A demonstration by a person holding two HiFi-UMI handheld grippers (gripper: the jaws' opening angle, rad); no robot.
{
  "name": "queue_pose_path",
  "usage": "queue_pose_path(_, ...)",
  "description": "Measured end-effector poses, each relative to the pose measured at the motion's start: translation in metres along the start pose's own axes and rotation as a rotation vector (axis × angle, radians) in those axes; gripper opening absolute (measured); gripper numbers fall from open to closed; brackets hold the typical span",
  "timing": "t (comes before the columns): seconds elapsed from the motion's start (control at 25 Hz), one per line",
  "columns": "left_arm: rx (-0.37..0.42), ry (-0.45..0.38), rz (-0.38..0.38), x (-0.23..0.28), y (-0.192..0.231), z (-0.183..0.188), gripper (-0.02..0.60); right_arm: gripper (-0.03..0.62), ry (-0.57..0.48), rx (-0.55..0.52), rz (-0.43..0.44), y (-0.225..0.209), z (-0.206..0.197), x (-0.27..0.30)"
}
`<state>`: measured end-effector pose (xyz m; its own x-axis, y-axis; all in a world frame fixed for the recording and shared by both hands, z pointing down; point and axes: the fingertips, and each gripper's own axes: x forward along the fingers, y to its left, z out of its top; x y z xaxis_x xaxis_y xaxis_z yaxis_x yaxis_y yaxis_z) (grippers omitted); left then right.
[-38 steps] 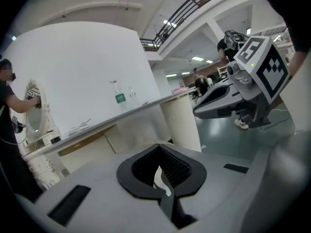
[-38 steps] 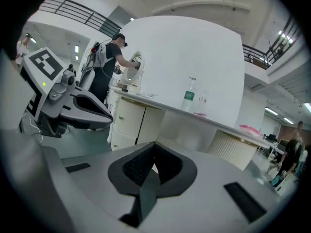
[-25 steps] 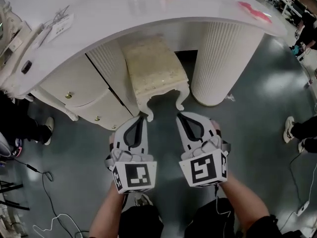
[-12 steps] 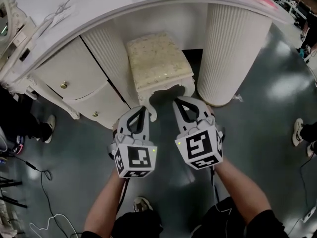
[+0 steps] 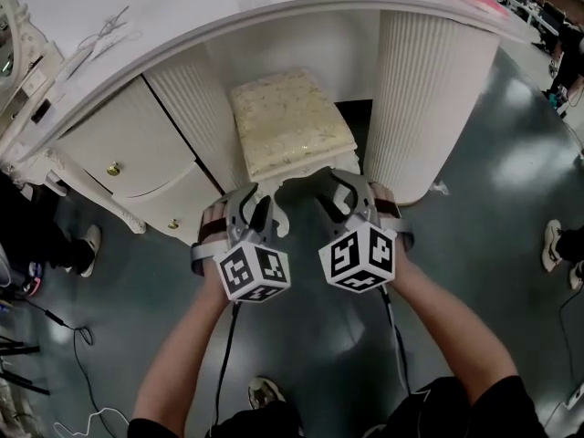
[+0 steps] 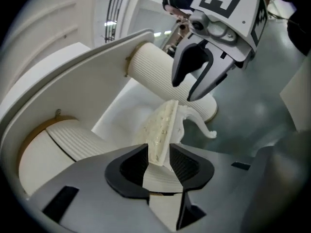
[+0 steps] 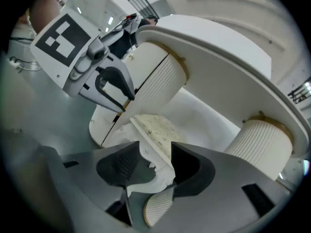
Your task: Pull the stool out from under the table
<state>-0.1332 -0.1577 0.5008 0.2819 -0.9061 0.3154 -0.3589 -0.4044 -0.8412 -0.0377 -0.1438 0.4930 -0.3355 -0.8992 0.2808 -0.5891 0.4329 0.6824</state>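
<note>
With jaws just opened, the left gripper [image 5: 250, 204] and right gripper [image 5: 347, 192] each straddled the stool's [image 5: 290, 121] near rim, apparently unclamped, while its seat reached away under the table [image 5: 182, 7].

Both grippers now sit lower and farther forward than a second ago. The left gripper [image 5: 257, 206], previously just short of the stool [image 5: 287, 121], now reaches the seat's front-left corner. The right gripper [image 5: 339, 194] now reaches the front-right corner. Both sets of jaws, closed earlier, have just been opening. The seat edge now stands between the left jaws; the carved front corner stands between the right jaws, with a gap on one side. The left marker cube [image 5: 253, 274] is rolled and now shows corner-on in the head view.
</note>
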Motion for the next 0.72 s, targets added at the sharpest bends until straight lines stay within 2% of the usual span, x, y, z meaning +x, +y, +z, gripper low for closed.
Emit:
queue_pose_path(0.04, 0.035, 0.018, -0.013, 0.008, -0.005, -0.003, 0.143, 0.187, 0.029, -0.020, 0.020, 0.002, -0.008, 0.009)
queue_pose_path(0.16, 0.111, 0.053, -0.012, 0.027, -0.012, -0.014, 0.180, 0.187, 0.085, -0.075, 0.019, -0.003, -0.031, 0.030)
queue_pose_path(0.32, 0.105, 0.084, -0.004, 0.046, -0.006, -0.027, 0.189, 0.189, 0.121, -0.173, -0.010, -0.020, -0.054, 0.051)
queue_pose_path(0.4, 0.140, 0.105, -0.007, 0.058, -0.003, -0.031, 0.190, 0.192, 0.156, -0.244, -0.007, -0.026, -0.063, 0.062)
queue_pose_path(0.48, 0.202, 0.120, -0.015, 0.069, -0.002, -0.031, 0.195, 0.203, 0.187, -0.327, 0.002, -0.029, -0.065, 0.074)
queue_pose_path(0.56, 0.277, 0.137, -0.024, 0.077, -0.002, -0.029, 0.241, 0.212, 0.200, -0.392, 0.012, -0.031, -0.062, 0.084)
queue_pose_path(0.6, 0.307, 0.147, -0.030, 0.081, -0.002, -0.029, 0.242, 0.215, 0.203, -0.413, 0.016, -0.032, -0.060, 0.089)
queue_pose_path(0.72, 0.333, 0.158, -0.049, 0.092, -0.006, -0.027, 0.278, 0.229, 0.211, -0.460, 0.030, -0.034, -0.054, 0.100)
